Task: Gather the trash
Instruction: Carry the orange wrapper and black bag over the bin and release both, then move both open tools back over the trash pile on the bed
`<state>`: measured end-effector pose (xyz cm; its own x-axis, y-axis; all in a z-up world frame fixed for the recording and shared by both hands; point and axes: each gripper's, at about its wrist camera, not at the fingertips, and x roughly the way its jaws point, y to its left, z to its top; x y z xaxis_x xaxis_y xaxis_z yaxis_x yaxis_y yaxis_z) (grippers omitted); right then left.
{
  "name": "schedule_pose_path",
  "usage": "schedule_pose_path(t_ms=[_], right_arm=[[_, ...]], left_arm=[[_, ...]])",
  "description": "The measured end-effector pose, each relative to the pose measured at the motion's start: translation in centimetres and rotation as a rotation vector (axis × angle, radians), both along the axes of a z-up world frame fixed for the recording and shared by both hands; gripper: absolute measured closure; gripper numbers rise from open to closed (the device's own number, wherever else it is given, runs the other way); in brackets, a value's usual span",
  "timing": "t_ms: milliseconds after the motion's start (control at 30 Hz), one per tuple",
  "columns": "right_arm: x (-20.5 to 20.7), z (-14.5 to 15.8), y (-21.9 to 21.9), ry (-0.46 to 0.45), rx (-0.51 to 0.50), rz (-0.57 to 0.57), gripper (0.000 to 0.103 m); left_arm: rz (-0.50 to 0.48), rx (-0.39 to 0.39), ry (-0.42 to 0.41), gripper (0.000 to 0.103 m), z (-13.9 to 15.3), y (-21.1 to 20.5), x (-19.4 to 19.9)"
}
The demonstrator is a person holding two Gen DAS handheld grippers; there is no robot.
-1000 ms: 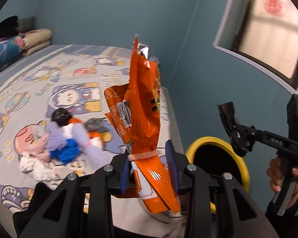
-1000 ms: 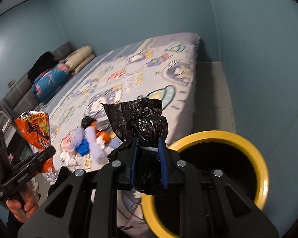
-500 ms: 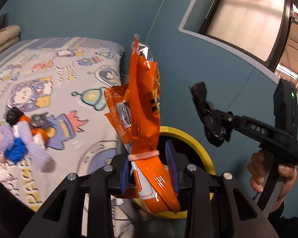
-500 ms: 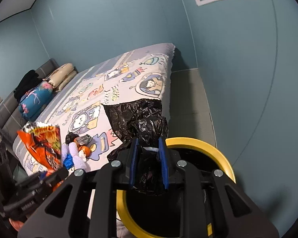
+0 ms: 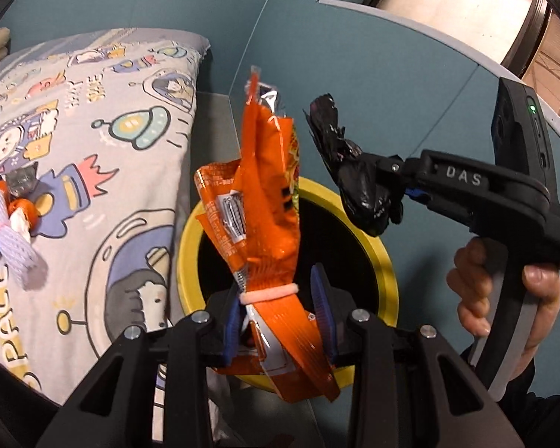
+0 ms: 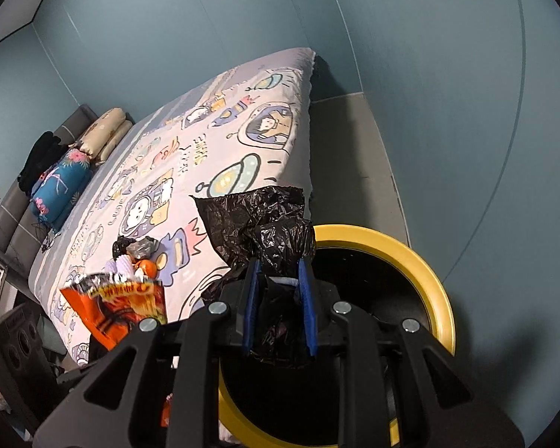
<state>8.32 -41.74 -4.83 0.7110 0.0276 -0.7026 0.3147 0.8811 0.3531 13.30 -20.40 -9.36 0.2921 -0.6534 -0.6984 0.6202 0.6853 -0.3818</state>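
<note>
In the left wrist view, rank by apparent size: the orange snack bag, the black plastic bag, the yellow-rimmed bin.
1. Yellow-rimmed bin, though partly hidden.
2. Orange snack bag, held in the left tool; it sits nearest the camera, so its rank against the bin is unsure.
3. Black plastic bag, clearly smallest, in the right tool.

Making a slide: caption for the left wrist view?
Left tool holds an orange snack bag over the yellow bin.

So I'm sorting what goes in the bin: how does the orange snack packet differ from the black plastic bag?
The orange printed foil snack packet is long, flattish and stands upright in the left gripper; the crumpled black plastic bag is a plain, scrunched wad in the right gripper. The packet has a pink band around it; the bag shows none. Both are held over the yellow-rimmed bin.
</note>
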Motion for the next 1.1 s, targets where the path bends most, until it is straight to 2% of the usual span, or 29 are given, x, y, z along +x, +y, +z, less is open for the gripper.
schedule_pose_path(t_ms=[133,367,600,767,1100], right_arm=[[0.1,-0.1,-0.4,0.007,0.003,-0.019,0.08],[0.0,-0.5,-1.1,0.021,0.014,-0.058,0.074],[-0.3,-0.2,-1.8,0.005,0.025,-0.095,0.059],[-0.6,0.0,-1.8,-0.003,0.026,-0.102,0.058],[-0.8,0.4,-1.8,-0.018,0.025,-0.092,0.057]], left_arm=[[-0.013,0.003,-0.003,0.07,-0.1,-0.3,-0.3],[0.003,0.0,0.007,0.057,-0.6,0.1,0.1],[0.041,-0.024,0.005,0.043,0.0,1.1,0.6],[0.037,-0.039,0.003,0.033,0.2,1.2,0.4],[0.077,-0.056,-0.011,0.031,1.1,2.3,0.8]])
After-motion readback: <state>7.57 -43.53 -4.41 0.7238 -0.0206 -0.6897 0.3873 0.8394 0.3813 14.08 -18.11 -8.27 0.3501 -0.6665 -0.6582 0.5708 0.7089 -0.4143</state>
